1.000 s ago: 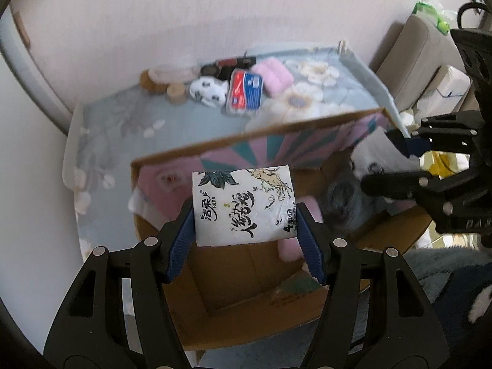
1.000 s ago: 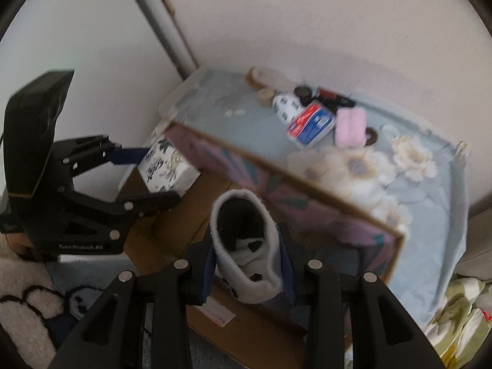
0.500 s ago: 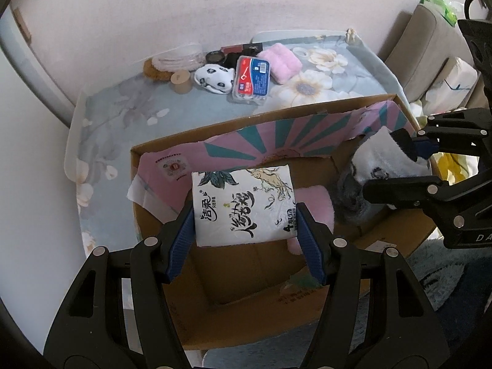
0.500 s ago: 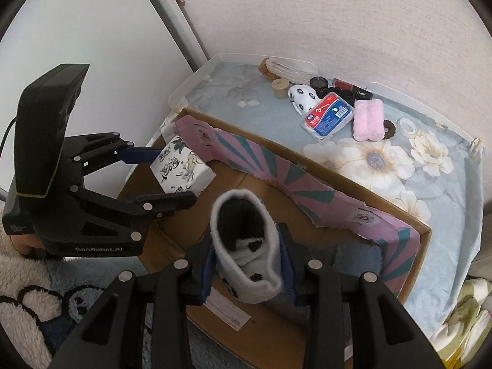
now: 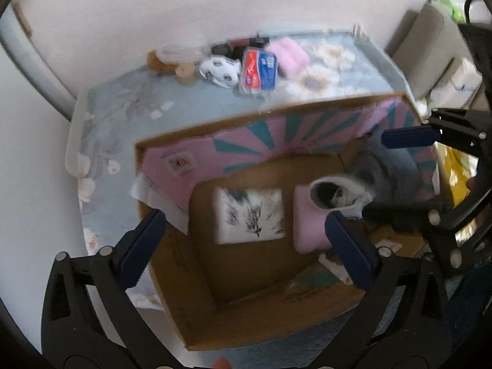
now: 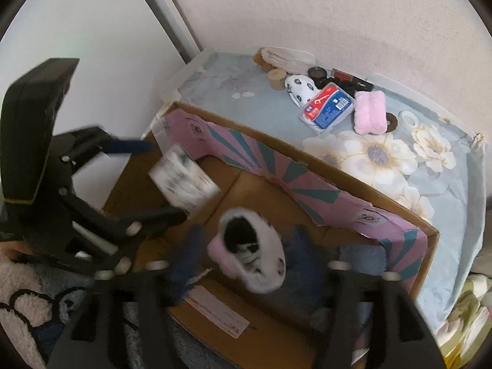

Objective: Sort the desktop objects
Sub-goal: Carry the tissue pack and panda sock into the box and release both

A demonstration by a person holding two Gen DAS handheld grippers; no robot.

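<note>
An open cardboard box (image 5: 270,111) (image 6: 307,153) with pink and teal flaps lies below both grippers. My left gripper (image 5: 244,216) hangs over it, its jaws opening wide. The white tissue pack (image 5: 249,215) (image 6: 181,181) is free of the pads and blurred, down inside the box. My right gripper (image 6: 247,235) is also opening. The white sock with black spots (image 6: 252,261) (image 5: 338,195) sits loose between its blue fingers (image 6: 187,258), over the box's right part, with a gap on each side.
A pink soft item (image 5: 307,218) and a grey cloth (image 5: 384,166) lie in the box. On the floral cloth (image 6: 378,150) behind it are a blue and red pack (image 6: 327,109), a pink roll (image 6: 370,112), a spotted pouch (image 6: 299,87), small jars and a tape roll (image 6: 407,118).
Both grippers have opened. The tissue pack left the left pads and dropped into the box. The sock has come free of the right pads and sags lower.
</note>
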